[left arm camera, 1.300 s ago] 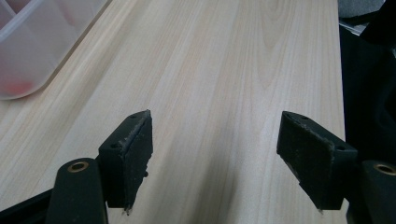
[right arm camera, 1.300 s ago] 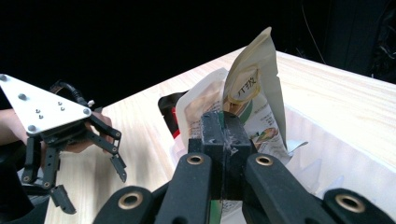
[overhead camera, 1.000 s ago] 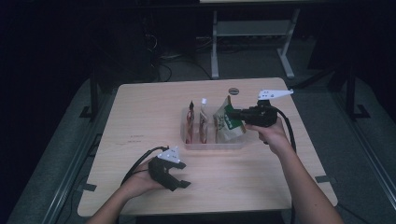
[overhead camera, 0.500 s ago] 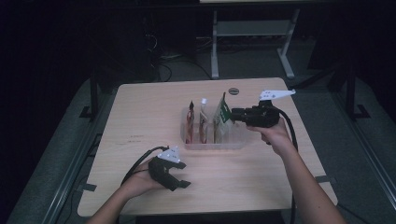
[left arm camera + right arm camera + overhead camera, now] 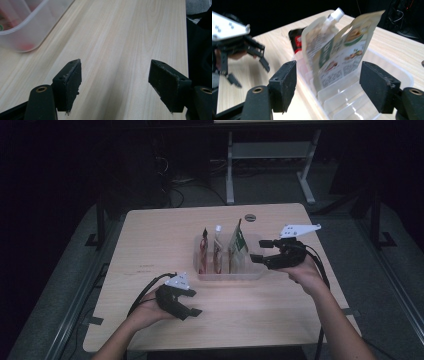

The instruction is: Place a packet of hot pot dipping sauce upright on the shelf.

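Black jaws of your left gripper [image 5: 192, 308] rest spread and empty on the table [image 5: 150, 245] while your right gripper [image 5: 258, 257], jaws just opened, leaves the green pouch [image 5: 238, 243] upright in the clear bin's [image 5: 227, 274] slot, released.

Clear plastic bin [image 5: 342, 100], glossy pouch [image 5: 342, 55], wood table [image 5: 120, 37]

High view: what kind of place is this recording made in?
Likely a lab or recording workspace, not a home: a bare light wooden table on a grey floor mat, cables trailing in the dark behind, and a white metal stand.
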